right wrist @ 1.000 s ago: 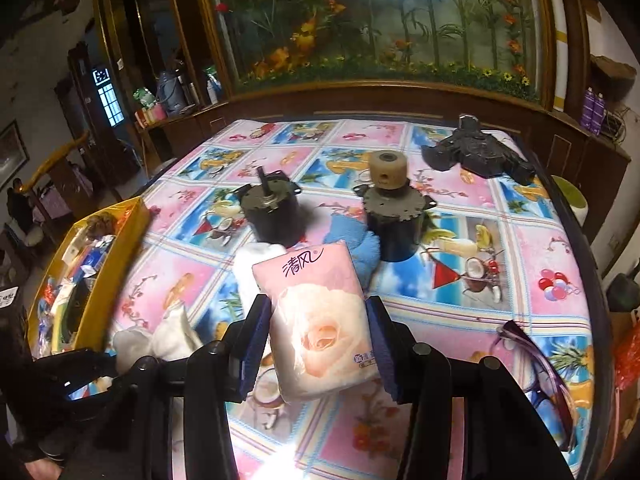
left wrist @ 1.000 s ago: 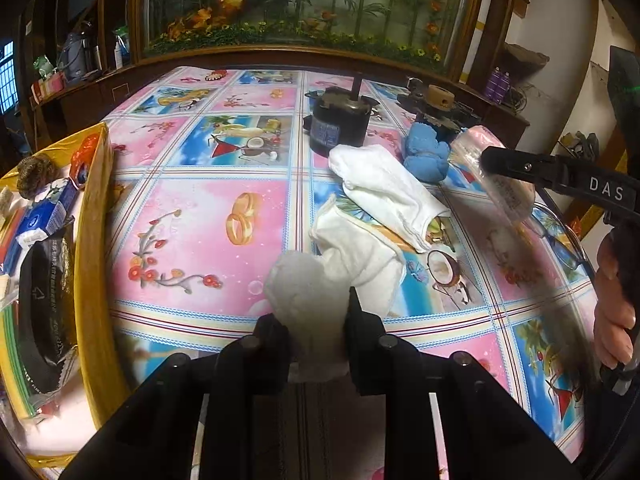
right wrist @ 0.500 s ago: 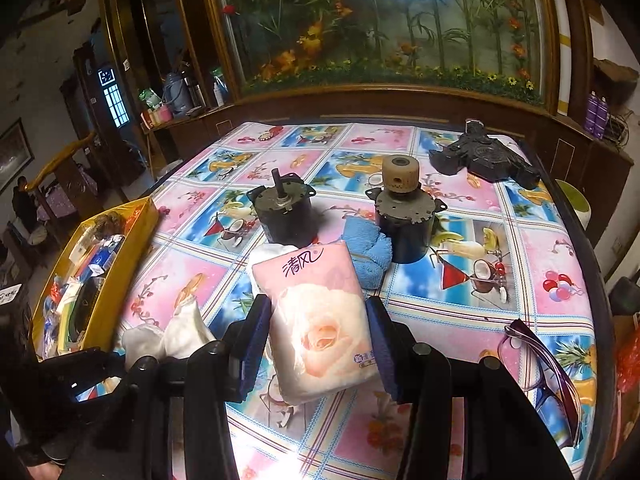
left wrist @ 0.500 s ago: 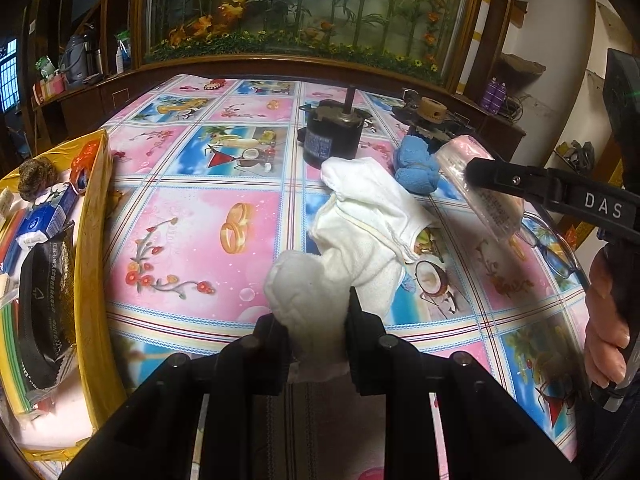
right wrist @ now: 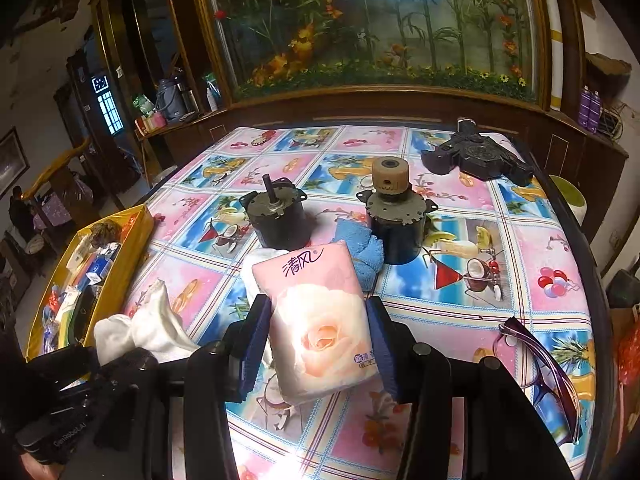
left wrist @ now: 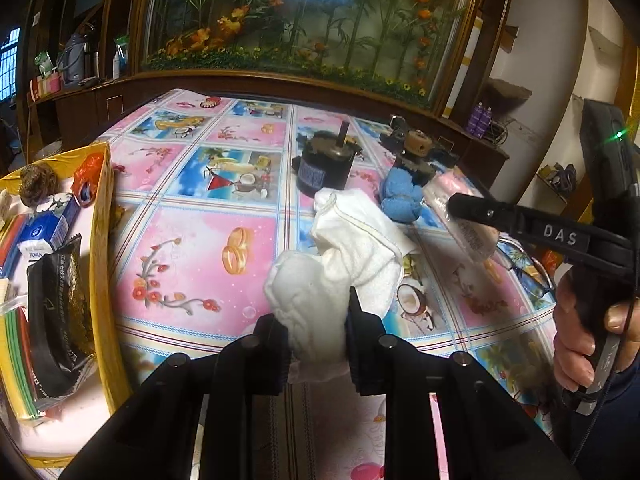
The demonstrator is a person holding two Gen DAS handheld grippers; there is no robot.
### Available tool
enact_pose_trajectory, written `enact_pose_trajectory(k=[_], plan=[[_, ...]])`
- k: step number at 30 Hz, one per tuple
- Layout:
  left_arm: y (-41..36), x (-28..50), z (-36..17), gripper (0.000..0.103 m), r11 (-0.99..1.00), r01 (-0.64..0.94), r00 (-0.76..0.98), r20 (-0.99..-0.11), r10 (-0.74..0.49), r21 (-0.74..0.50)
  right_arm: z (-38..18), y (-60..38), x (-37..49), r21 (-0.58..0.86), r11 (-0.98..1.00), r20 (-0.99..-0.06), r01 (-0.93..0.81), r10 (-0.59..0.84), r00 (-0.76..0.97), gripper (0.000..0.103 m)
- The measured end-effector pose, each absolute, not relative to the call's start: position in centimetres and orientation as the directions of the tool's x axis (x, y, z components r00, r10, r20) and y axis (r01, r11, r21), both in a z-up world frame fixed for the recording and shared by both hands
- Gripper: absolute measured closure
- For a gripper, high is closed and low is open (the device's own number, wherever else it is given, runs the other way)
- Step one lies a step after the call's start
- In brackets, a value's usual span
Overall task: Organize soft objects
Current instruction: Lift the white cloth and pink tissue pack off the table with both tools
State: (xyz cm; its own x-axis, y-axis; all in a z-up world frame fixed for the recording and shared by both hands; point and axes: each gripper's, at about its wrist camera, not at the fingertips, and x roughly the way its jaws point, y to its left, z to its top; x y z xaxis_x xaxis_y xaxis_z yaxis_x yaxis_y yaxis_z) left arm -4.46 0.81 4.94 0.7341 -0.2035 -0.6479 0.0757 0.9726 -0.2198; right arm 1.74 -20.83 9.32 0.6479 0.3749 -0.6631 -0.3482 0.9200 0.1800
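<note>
The left gripper [left wrist: 316,344] has its jaws pinching a white cloth [left wrist: 308,304] above the counter [left wrist: 192,248]; the right gripper [right wrist: 320,348] clamps a pink tissue pack [right wrist: 320,320]. A blue towel [right wrist: 360,246] lies between two motors. The yellow tray [left wrist: 102,240] holds packets and boxes.

1. This is a home room. A big fish tank [right wrist: 376,28] with plants sits in dark wood cabinets [right wrist: 400,108].
2. The table [left wrist: 192,208] wears a bright picture cloth.
</note>
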Motion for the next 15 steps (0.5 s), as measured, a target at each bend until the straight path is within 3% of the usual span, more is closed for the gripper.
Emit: enact_pose_trajectory(k=[15], plan=[[5.6,-7.3,8.3,0.081,0.971,-0.005,0.809,-0.572,-0.136,-0.238,9.1,-19.2,1.1,0.165,0.907,-0.665,-0.387,0.392,0.636,0.051]])
